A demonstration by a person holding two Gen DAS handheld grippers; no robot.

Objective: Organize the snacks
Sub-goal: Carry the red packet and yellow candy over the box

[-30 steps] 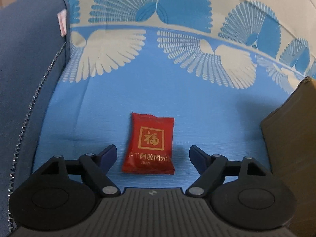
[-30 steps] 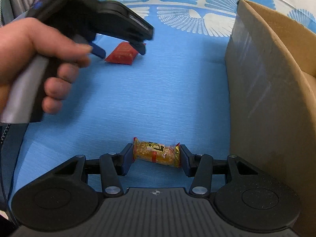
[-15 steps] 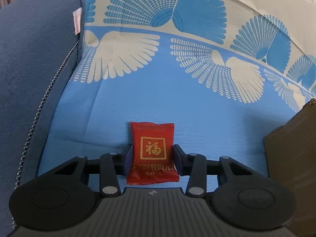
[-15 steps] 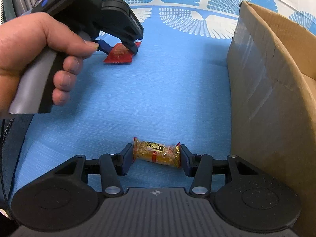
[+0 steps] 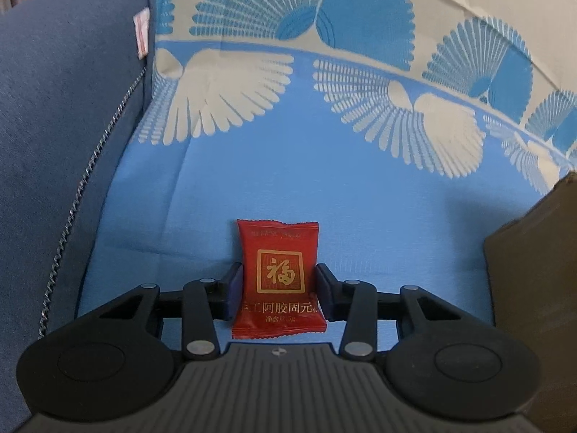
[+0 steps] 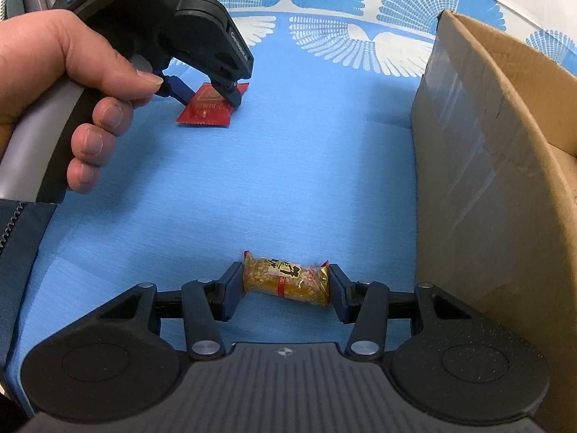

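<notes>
Lying flat on the blue cloth [image 5: 324, 195], the red packet [image 5: 279, 278] sits between the left gripper [image 5: 279, 294], whose jaws have just been closing and now press its two sides. A hand [image 6: 61, 83] holds that tool. Nearer the cardboard box [image 6: 479, 166], the yellow candy [image 6: 286, 281] is pinched end to end by the right gripper [image 6: 285, 290]. A dark blue cushion [image 5: 61, 126] borders the cloth.
</notes>
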